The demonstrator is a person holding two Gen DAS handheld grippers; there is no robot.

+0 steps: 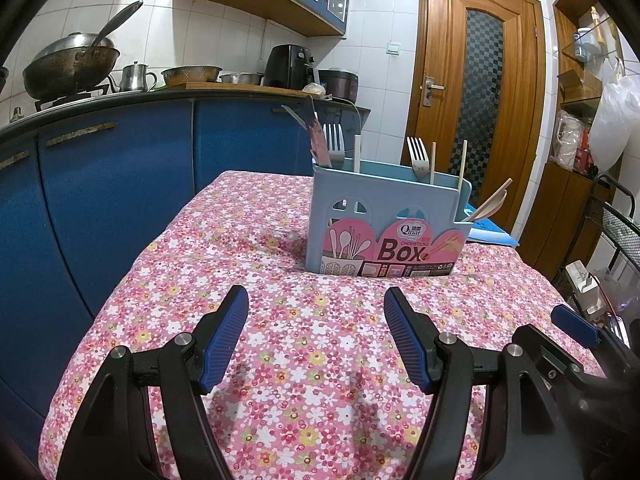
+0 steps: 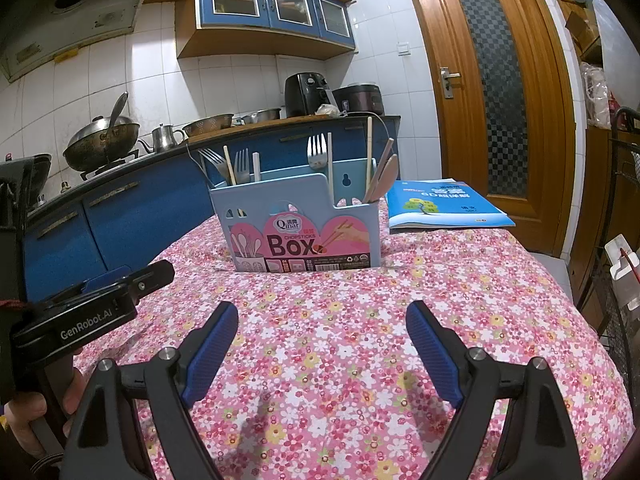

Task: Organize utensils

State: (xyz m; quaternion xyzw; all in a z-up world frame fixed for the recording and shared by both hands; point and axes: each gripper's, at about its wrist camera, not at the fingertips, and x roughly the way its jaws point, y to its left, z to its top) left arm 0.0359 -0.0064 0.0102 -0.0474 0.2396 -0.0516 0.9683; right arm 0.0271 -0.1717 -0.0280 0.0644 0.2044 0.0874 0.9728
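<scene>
Both claws stand spread with nothing between their blue ribbed pads, hovering low over the pink floral tablecloth (image 1: pixel 208 240). Left gripper (image 1: pixel 316 336) faces the pale blue plastic chopsticks box with the pink label (image 1: pixel 384 220), which stands upright on the cloth straight ahead and a little to the right of its centre line, well apart from the fingertips. Right gripper (image 2: pixel 322 344) sees the same box ahead and slightly to the left, so the box sits roughly between the two lines of approach; neither hand looks clearly nearer.

Working across the box from its left end: steel forks (image 2: pixel 240 166) and pale chopsticks (image 2: pixel 330 160) stand nearly upright in the taller compartments, long axes vertical, then beige spoons (image 2: pixel 384 178) lean rightward in the lower right-hand compartment. To the right of the box lies a blue paperback book (image 2: pixel 444 204), flat on the cloth.

A dark reddish handle at the box's left end cannot be identified. Compartment dividers and the utensils' lower ends are hidden by the box wall. No loose utensil shows on the cloth, so which piece is wanted next cannot be told.
</scene>
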